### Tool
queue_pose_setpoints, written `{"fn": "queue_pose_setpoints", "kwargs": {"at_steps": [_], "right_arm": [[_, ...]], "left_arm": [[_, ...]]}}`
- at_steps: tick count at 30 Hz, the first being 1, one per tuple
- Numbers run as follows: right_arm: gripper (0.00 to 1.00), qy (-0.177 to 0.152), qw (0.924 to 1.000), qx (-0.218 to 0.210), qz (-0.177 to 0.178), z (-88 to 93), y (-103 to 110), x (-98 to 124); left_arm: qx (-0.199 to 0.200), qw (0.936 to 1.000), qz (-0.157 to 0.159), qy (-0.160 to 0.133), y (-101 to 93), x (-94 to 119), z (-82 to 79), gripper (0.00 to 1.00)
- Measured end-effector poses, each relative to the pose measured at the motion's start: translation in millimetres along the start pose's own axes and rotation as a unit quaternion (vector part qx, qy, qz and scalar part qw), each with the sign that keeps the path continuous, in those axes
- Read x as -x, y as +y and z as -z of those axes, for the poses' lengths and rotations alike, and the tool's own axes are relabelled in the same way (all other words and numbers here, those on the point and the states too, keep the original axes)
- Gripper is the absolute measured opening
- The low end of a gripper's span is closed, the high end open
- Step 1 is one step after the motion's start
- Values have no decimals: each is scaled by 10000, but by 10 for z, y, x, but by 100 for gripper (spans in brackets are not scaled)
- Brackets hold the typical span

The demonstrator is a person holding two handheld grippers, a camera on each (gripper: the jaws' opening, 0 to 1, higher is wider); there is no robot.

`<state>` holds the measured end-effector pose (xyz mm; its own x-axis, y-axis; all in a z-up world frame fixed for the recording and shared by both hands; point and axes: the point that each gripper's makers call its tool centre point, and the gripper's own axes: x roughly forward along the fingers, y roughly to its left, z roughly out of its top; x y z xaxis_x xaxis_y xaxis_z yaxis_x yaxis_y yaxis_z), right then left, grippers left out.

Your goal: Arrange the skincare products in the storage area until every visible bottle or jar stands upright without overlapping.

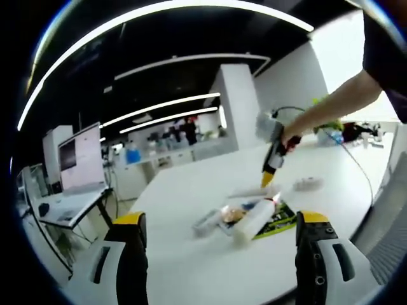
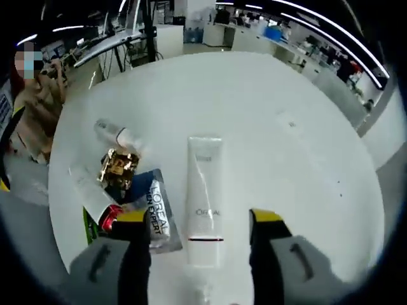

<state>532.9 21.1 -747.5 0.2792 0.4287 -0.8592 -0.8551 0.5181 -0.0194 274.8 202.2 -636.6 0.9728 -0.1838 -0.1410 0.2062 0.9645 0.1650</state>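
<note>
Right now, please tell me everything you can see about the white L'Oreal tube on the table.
The white tube lies flat on the white table, not upright. It looks like glossy soft plastic, long and flat, with a grey logo and a thin dark band near the end closest to the right gripper. That end sits between the open jaws, which do not touch it. A silver Men Expert tube lies close beside it; whether they touch, I cannot tell.

white tube [image 2: 204,197], gold jar [image 2: 118,166], white table [image 2: 267,108]
</note>
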Motion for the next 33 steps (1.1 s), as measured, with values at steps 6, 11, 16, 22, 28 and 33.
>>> {"fn": "queue_pose_setpoints", "kwargs": {"at_steps": [6,11,16,22,28,33], "right_arm": [[58,277,9996,-4,65,46,-79,-166],[52,615,9980,96,-86,98,-39,-318],[46,900,9954,322,14,128,-59,-416],[41,1067,9940,246,-61,80,-54,-432],[36,1380,9902,183,-78,68,-108,-444],[36,1745,9842,284,-113,75,-118,-455]], "left_arm": [[2,10000,-6,33,0,-4,3,97],[2,10000,-6,41,2,-9,6,97],[7,10000,-7,49,5,-9,11,97],[7,10000,12,76,-1,-15,20,97],[-3,9999,79,106,-24,-19,31,96],[-6,9999,101,112,-36,-17,33,95]]}}
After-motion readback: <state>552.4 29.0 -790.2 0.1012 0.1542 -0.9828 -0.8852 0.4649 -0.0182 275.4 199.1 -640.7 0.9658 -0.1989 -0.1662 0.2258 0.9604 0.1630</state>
